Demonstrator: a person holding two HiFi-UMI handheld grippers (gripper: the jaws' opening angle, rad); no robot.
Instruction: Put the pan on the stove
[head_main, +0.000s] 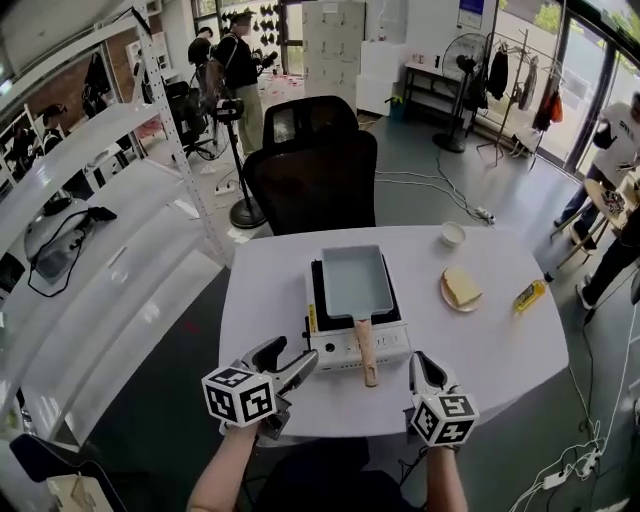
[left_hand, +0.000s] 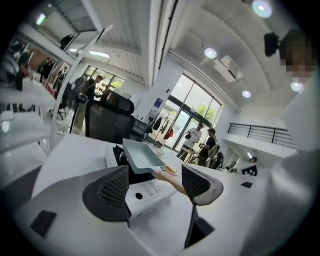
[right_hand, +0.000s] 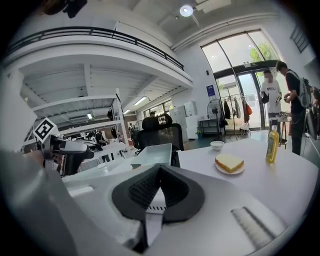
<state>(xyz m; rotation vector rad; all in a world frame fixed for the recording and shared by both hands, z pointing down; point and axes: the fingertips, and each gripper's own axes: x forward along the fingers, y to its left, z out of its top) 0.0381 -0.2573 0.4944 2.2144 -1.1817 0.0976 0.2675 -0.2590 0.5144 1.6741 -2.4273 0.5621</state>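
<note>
Both forearms reach in low over the table's (head_main: 262, 300) near edge. The left gripper (head_main: 291, 358), jaws spread wide and empty, sits by the stove's (head_main: 338, 346) front-left corner; the right gripper (head_main: 424, 366) has its jaws pressed together on nothing. One pan (head_main: 356, 280) sits on the one stove, with one bread plate (head_main: 460, 291), one bowl (head_main: 453, 234) and one bottle (head_main: 530, 295) to the right.

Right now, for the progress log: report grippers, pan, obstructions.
Left gripper open, empty. Right gripper shut, empty. Pan on stove, handle toward us. Bread plate aside, nothing blocking.
</note>
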